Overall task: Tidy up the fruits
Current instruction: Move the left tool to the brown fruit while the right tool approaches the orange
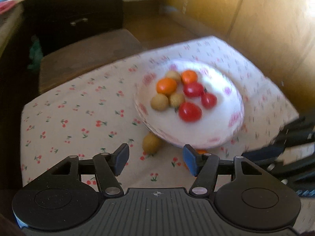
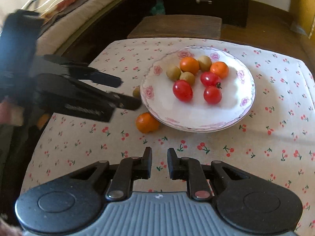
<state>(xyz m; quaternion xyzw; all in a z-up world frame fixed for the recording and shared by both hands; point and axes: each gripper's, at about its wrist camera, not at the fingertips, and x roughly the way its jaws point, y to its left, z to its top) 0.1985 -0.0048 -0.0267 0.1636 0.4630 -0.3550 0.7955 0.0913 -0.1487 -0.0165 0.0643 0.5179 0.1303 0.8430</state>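
Note:
A white flowered plate (image 2: pixel 196 118) on the cherry-print cloth holds two oranges, three red tomatoes (image 2: pixel 182 90) and three yellow-green fruits. On the cloth, against the plate's near-left rim, lie an orange (image 2: pixel 147 122) and one yellow-green fruit (image 1: pixel 151 143). My left gripper (image 1: pixel 155 157) hangs open just short of that fruit with nothing between its fingers. In the right wrist view the left gripper (image 2: pixel 129 93) reaches in from the left and partly covers the fruit. My right gripper (image 2: pixel 159 151) hovers over bare cloth nearer than the orange, its jaws a narrow gap apart and empty.
A dark wooden stool (image 2: pixel 175 27) stands beyond the table's far edge, with a dark dresser (image 2: pixel 204 0) behind it. Bedding and cushions (image 2: pixel 69 4) lie to the left. A yellow wooden panel (image 1: pixel 256 19) rises close behind the plate in the left wrist view.

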